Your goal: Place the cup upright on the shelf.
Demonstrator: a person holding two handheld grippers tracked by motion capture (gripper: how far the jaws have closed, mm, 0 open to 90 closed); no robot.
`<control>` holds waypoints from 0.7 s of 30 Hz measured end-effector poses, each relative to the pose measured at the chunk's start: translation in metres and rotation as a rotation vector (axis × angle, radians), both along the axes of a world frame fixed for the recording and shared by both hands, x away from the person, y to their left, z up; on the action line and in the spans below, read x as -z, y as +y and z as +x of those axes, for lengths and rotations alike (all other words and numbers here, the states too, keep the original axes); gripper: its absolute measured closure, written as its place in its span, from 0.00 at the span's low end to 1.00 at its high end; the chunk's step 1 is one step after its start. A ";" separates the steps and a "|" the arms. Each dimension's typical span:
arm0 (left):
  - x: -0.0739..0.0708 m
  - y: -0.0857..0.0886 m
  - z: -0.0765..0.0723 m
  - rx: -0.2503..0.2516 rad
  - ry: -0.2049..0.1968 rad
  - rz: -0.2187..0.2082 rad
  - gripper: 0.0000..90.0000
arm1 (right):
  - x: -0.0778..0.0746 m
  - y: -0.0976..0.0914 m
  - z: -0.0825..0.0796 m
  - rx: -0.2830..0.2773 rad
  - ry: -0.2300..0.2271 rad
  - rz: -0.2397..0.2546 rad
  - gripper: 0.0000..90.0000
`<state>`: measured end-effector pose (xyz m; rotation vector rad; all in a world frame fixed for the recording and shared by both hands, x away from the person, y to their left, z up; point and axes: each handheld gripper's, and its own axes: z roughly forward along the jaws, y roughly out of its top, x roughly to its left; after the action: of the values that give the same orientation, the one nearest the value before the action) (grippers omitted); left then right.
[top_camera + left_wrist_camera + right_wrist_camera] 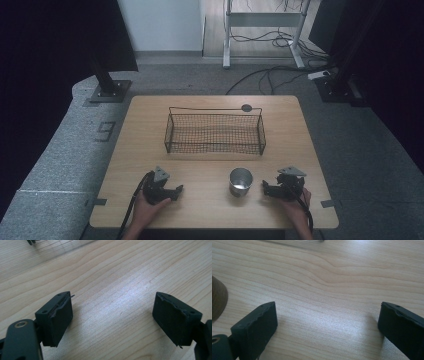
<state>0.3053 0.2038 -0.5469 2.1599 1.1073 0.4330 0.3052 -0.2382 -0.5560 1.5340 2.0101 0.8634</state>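
Meanwhile, a metal cup [241, 181] stands upright on the wooden table [210, 165], in front of a wire basket [215, 133]; left gripper [176, 190] and right gripper [265, 188] flank the cup, jaws spread, holding nothing.

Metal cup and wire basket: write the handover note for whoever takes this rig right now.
Left tool: open, holding nothing, resting low at the near left of the table.
Right tool: open, holding nothing, near right, just beside the metal cup but apart from it.
Cup: upright on the table between the two tools, looks empty.
Wire basket: mid-table, beyond the cup, nothing in it.
Done: nothing moved so far, by the look of it.
Left: probably grasp the cup, likely with the right tool since it is nearer, and set it in the basket.
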 end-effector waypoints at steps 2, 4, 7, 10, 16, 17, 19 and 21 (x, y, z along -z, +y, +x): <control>0.000 0.000 0.000 0.000 0.000 0.000 0.18 | 0.000 0.000 0.000 0.004 -0.002 0.003 0.04; 0.000 0.000 0.000 0.000 0.000 0.000 0.18 | 0.000 0.000 -0.002 0.021 -0.008 0.002 0.07; 0.000 0.000 0.000 0.000 0.000 0.000 0.18 | -0.001 0.000 -0.004 0.026 -0.018 0.006 0.09; 0.000 0.000 0.000 0.000 0.000 0.000 0.18 | -0.001 -0.001 -0.004 0.032 -0.014 0.019 0.10; 0.000 0.000 0.000 0.000 0.000 0.000 0.18 | -0.010 -0.001 -0.009 0.010 -0.048 0.065 0.10; 0.000 0.000 0.000 0.000 0.000 0.000 0.18 | -0.013 -0.001 -0.010 0.006 -0.056 0.070 0.10; 0.000 0.000 0.000 0.000 0.000 0.000 0.18 | -0.018 0.000 -0.013 0.001 -0.074 0.075 0.11; 0.000 0.000 0.000 0.000 0.000 0.000 0.18 | -0.022 0.001 -0.016 -0.008 -0.093 0.084 0.11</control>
<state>0.3053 0.2038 -0.5468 2.1594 1.1078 0.4327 0.2896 -0.2377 -0.5339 1.5028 1.9377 1.0155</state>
